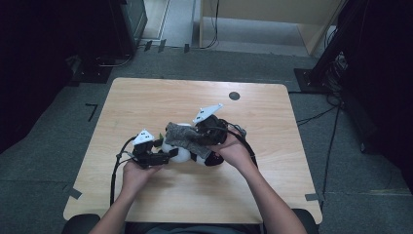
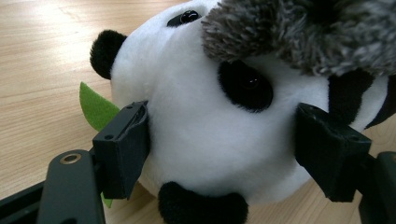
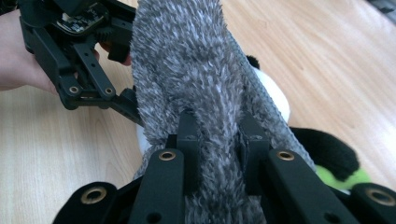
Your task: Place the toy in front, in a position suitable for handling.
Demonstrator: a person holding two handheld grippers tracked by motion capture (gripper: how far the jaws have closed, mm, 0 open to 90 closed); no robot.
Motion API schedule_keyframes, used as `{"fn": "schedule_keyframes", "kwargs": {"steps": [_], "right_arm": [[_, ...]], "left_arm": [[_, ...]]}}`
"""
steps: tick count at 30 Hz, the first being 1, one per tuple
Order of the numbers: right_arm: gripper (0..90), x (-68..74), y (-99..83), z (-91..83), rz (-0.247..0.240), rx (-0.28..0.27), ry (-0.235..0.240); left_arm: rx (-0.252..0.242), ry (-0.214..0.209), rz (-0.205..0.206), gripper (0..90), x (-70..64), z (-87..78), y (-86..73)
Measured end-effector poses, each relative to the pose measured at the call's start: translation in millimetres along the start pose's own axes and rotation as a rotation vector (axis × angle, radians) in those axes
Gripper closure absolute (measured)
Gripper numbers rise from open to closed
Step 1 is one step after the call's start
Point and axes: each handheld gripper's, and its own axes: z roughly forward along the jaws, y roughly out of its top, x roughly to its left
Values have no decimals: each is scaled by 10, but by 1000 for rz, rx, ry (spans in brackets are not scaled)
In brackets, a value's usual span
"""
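Black jaws of the right gripper [image 3: 217, 135] pinched the grey fuzzy cloth [image 3: 187, 70], draping it over the plush panda [image 2: 205, 121] lying mid-table. To steady the toy's head, the left gripper [image 2: 219, 149] clasped it on both sides, jaws wide.

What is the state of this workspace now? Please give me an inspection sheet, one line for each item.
Surface: light wooden table, with a dark round spot near the far edge.
Job's things: plush panda lying on the table; grey fuzzy cloth draped over it.
Clutter: nothing seen.
Grippers: left gripper has its jaws around the panda's head, pads touching the fur; right gripper is shut on the grey fuzzy cloth.
Cables: black cable trails from the left gripper; more cables on the floor at right.
Surroundings: grey carpet floor; dark equipment at both sides.
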Motion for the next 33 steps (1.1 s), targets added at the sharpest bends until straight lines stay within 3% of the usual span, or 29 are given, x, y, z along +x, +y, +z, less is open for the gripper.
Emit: {"fn": "schedule_keyframes", "kwargs": {"steps": [15, 20, 24, 26, 33], "right_arm": [[756, -333, -144, -85, 98, -45, -51], [758, -426, -189, -115, 111, -44, -97], [759, -492, -223, -125, 133, -54, -87], [759, -504, -228, -125, 127, -48, -113], [759, -546, -242, -140, 138, -46, -137]], "left_arm": [[-5, -1, -6, 230, 5, 11, 12], [-5, -1, -4, 230, 5, 11, 12], [-7, -1, -8, 230, 6, 11, 11], [-9, -3, -11, 230, 8, 11, 12], [-11, -3, -8, 231, 8, 11, 12]]}}
